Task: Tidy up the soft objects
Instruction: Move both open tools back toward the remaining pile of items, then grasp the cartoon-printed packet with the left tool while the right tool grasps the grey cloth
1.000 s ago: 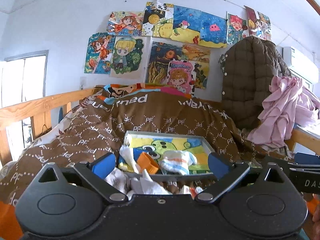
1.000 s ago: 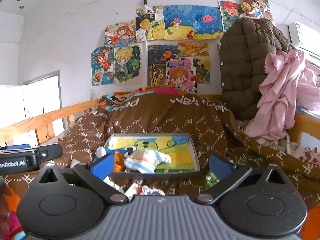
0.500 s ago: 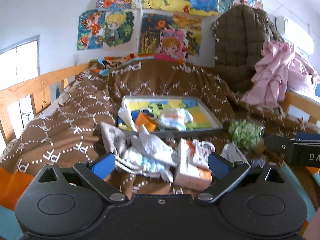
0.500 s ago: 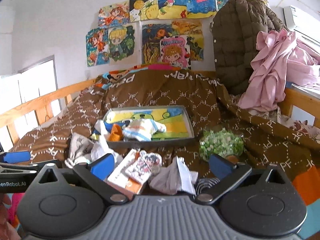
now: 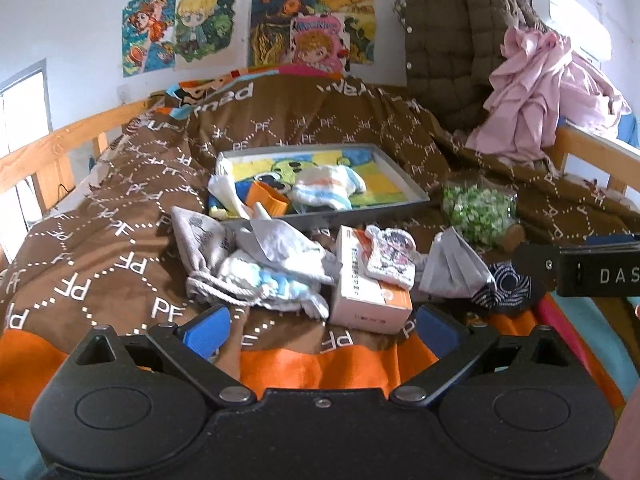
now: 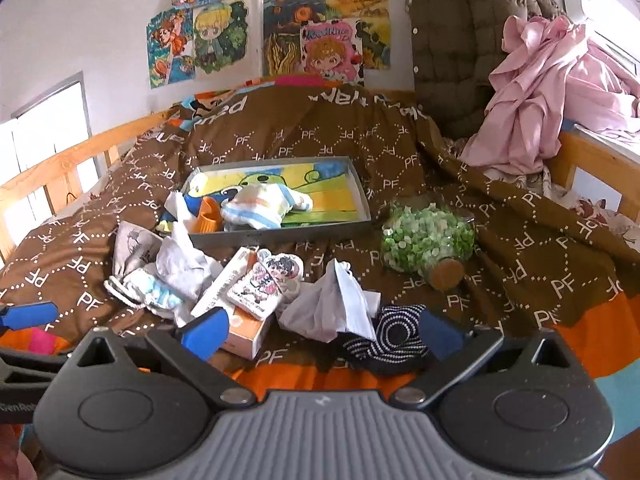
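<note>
Brown blanket [image 5: 120, 240] now fills more view; both grippers [image 5: 320, 326] [image 6: 320, 334] pulled back, jaws apart, empty.

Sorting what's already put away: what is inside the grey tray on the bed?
In the grey tray: a striped plush toy, an orange item, white cloth over its corner. A cartoon mat lines it, partly covered.

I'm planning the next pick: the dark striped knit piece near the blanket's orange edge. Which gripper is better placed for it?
Right, probably. The striped knit piece lies directly ahead between the open right gripper fingers. For the left gripper, also open, it sits far off to the side.
</note>
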### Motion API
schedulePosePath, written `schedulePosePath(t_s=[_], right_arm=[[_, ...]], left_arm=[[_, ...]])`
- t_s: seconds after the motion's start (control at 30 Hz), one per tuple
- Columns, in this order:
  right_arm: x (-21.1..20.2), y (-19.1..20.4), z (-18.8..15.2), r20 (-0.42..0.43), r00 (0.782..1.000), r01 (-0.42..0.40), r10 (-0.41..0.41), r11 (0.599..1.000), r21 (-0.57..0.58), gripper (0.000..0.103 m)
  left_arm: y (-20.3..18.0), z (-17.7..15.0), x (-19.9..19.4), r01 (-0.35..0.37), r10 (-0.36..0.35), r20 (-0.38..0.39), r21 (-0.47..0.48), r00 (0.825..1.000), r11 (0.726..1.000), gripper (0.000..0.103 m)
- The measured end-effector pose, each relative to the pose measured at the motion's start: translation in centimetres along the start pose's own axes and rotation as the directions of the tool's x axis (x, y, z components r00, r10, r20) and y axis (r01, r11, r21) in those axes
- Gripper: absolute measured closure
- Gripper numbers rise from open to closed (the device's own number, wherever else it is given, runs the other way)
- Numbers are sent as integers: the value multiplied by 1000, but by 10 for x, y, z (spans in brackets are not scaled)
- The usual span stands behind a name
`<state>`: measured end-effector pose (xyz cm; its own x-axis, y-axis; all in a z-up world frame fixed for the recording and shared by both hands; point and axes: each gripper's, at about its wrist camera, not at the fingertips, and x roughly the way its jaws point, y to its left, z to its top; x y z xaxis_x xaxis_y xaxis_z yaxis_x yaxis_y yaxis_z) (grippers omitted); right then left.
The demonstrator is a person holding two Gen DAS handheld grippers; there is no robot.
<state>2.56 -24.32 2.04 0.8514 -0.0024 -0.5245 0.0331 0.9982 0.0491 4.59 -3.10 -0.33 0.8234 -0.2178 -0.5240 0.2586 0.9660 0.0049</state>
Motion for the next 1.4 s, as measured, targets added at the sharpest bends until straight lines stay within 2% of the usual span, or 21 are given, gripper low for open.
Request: schedulePosePath(t_s=[0.4,0.63,0.87,1.07,1.2,1.3,1.4], right_arm=[[23,-4,3,-117,992,52,-50,999,16,0],[48,-11,7,-203,977,65,-56,997,36,0],[69,-18,18,-213,974,78,-76,997,1,0],[103,-41,32,-247,969,31,-23,999,32,0],[114,-47,40,-188,982,22,-33,998,-60,0],[120,-46,44,-167,986,-45,18,986,-160,0],[124,-39,45,-179,981,-117,70,956,-270,0]], left_arm=[[-5,0,29,1,1,-62,22,998,1000,3],[-12,4,54,14,-10,-54,83,998,996,3],[-14,13,76,45,-42,-24,144,999,988,3],[-9,17,90,86,-88,13,136,996,987,3],[-9,19,98,107,-113,33,141,993,984,3],[-11,20,104,133,-140,36,157,990,979,3],[-14,20,108,167,-176,33,184,984,969,4]])
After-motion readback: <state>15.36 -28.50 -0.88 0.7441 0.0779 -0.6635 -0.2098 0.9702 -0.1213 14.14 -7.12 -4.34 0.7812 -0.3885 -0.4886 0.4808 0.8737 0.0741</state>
